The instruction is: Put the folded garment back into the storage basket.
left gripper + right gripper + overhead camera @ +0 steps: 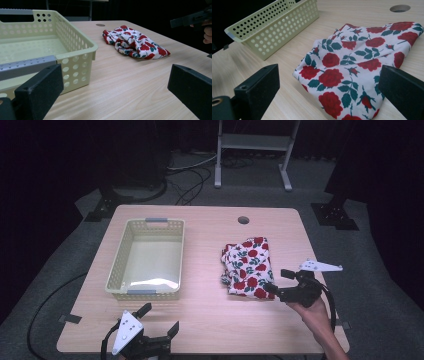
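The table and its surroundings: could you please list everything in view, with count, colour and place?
Basket: one, pale yellow-green with grey handles, left half of the table, nothing in it.
Rose-print cloth: one, white with red roses and green leaves, folded, right of centre.
Table: one, light wood, with a round hole near the far edge.
Metal stand: one, grey, on the floor behind.
Cables: several, black, on the floor behind.
Left tongs: black, open, near edge, in front of the basket.
Right tongs: black, open, at the cloth's near right corner.
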{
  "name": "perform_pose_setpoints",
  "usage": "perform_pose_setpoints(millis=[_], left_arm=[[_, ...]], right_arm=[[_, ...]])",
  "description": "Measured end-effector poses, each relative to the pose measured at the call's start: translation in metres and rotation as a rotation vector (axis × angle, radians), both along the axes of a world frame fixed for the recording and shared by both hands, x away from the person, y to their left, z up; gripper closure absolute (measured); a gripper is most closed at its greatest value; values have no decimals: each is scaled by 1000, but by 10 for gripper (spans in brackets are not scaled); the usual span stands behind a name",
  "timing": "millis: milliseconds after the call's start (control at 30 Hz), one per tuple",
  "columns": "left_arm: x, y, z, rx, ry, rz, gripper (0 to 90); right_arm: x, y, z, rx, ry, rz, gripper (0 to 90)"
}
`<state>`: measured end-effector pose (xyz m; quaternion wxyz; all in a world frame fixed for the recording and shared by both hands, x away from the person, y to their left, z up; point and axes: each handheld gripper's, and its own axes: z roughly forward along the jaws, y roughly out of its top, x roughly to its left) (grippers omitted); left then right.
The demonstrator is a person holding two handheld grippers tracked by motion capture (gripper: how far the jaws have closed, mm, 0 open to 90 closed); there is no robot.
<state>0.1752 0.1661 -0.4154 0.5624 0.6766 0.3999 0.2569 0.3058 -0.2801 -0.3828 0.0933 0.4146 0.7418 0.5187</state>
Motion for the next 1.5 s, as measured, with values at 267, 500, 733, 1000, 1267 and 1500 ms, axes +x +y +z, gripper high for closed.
perform_pose_setpoints(millis=[267, 500, 733, 1000, 1267, 1500], left_arm=[[0, -1, 0, -2, -2, -2, 0], [1, 0, 0, -5, -1, 2, 0], [1, -1, 1, -7, -3, -1, 0], [1, -1, 1, -9, -4, 0, 0], [0, -1, 2, -13, -8, 0, 0], [0, -2, 3, -15, -10, 0, 0]], right_arm=[[16, 7, 8, 25, 7, 22, 31], [32, 16, 10, 30, 20, 38, 31], [46, 24, 11, 11, 37, 50, 32], [64, 32, 14, -9, 58, 51, 34], [78, 39, 15, -49, 77, 51, 35], [88, 43, 15, -84, 94, 44, 39]])
